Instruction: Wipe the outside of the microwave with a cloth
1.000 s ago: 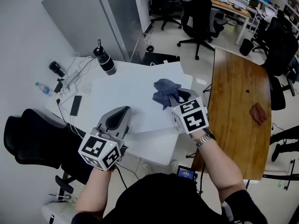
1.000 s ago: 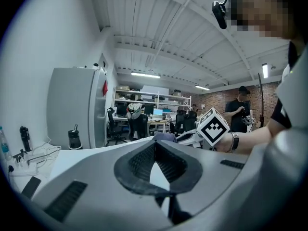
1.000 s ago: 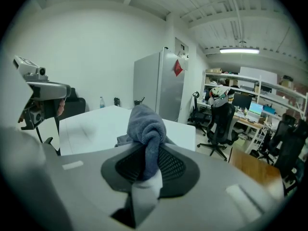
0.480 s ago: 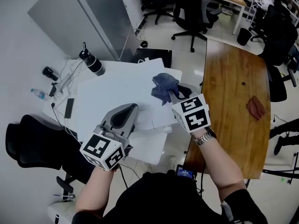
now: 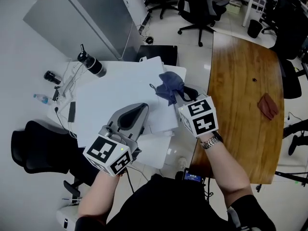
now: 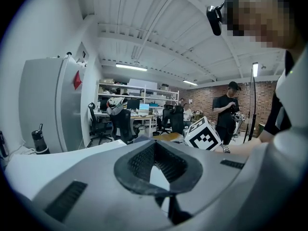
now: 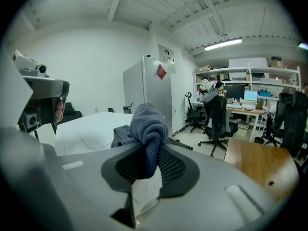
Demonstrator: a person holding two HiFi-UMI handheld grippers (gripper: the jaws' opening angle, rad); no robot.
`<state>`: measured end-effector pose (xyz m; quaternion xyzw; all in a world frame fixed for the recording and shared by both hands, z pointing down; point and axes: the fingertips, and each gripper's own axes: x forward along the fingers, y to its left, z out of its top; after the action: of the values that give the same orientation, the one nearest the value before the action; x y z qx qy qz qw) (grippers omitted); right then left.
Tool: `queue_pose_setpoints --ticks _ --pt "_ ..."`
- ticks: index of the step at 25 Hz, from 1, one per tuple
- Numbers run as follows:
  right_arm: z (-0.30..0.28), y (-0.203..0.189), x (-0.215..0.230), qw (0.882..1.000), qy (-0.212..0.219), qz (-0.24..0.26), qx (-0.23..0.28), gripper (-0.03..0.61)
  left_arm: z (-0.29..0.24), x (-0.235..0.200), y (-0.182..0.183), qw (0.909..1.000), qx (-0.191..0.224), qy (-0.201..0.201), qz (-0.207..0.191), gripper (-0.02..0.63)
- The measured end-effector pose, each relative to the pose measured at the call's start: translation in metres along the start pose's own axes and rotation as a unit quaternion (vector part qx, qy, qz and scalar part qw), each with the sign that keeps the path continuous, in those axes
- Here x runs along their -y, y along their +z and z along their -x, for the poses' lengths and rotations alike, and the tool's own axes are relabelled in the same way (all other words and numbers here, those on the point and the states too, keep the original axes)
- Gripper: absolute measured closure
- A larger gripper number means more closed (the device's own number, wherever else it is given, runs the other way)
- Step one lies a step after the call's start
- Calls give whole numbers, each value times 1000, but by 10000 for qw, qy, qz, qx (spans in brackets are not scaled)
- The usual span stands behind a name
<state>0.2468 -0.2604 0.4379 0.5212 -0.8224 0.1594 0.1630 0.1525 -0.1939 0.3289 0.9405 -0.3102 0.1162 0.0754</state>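
A blue-grey cloth [image 5: 169,86] hangs bunched from my right gripper [image 5: 178,95], which is shut on it above the right part of a white flat-topped surface [image 5: 115,93]. In the right gripper view the cloth [image 7: 147,124] rises out of the closed jaws of the right gripper [image 7: 144,160]. My left gripper [image 5: 143,108] is shut and holds nothing, its tip over the near edge of the white surface. The left gripper view shows the left gripper [image 6: 154,148] with nothing in it and the right gripper's marker cube beyond. I cannot make out a microwave as such.
A black flask [image 5: 92,64], a small water bottle [image 5: 41,98], a phone [image 5: 71,111] and cables lie at the table's left. A wooden table [image 5: 240,71] with a reddish rag [image 5: 268,105] stands right. A grey cabinet [image 5: 77,18] is behind, a black chair [image 5: 33,146] at left.
Both grippers have shifted forward over the white surface, the left one more. The cloth stays in the right gripper's jaws.
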Motion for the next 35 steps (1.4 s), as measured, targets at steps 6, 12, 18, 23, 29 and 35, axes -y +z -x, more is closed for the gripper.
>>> queue_pose_setpoints --ticks 6,12,18,23,29,35 --pt "-9 -25 9 9994 101 -338 21 506 -35 19 -1 9993 -207 -265 -159 608" --pt "-23 -54 15 9978 224 -617 -38 508 -63 28 -7 9983 -393 -383 -194 609" --pt "-41 -87 18 9963 242 -772 -305 508 -75 32 -14 9975 -510 -450 -164 609" --pt "-54 -114 20 9944 255 -862 -560 508 -79 33 -17 9973 -569 -443 -154 607" --pt "-66 -137 24 9920 268 -944 -791 508 -87 35 -21 9968 -653 -435 -164 607" --pt "-78 -164 26 9885 259 -1015 -1087 508 -91 33 -25 9964 -727 -413 -165 609"
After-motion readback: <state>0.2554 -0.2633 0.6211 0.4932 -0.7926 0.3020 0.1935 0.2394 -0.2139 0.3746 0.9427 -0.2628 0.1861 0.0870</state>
